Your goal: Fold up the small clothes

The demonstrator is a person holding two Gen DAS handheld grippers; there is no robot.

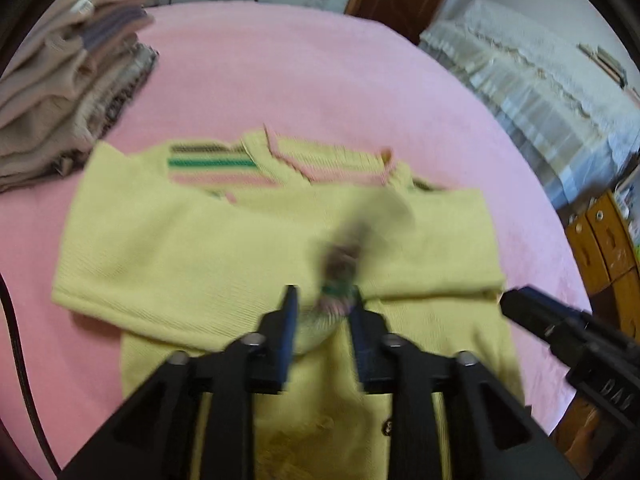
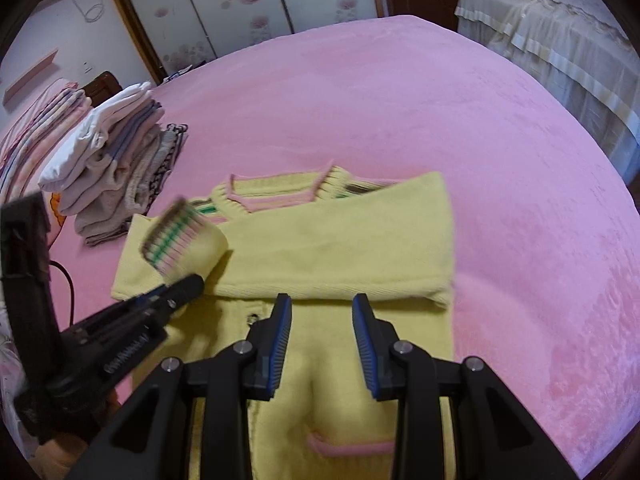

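Observation:
A small yellow knit sweater with green, pink and brown stripes lies on the pink bed, also in the right wrist view. Both sleeves are folded across the chest. My left gripper hovers over the sweater's middle with the striped sleeve cuff between its fingers, lifted and blurred. Seen from the right wrist view, the left gripper looks shut on that cuff. My right gripper is open and empty above the sweater's lower body, and shows at the right of the left wrist view.
A stack of folded clothes sits on the pink bed to the left of the sweater, also in the left wrist view. A covered piece of furniture stands right. A wooden cabinet is beside the bed.

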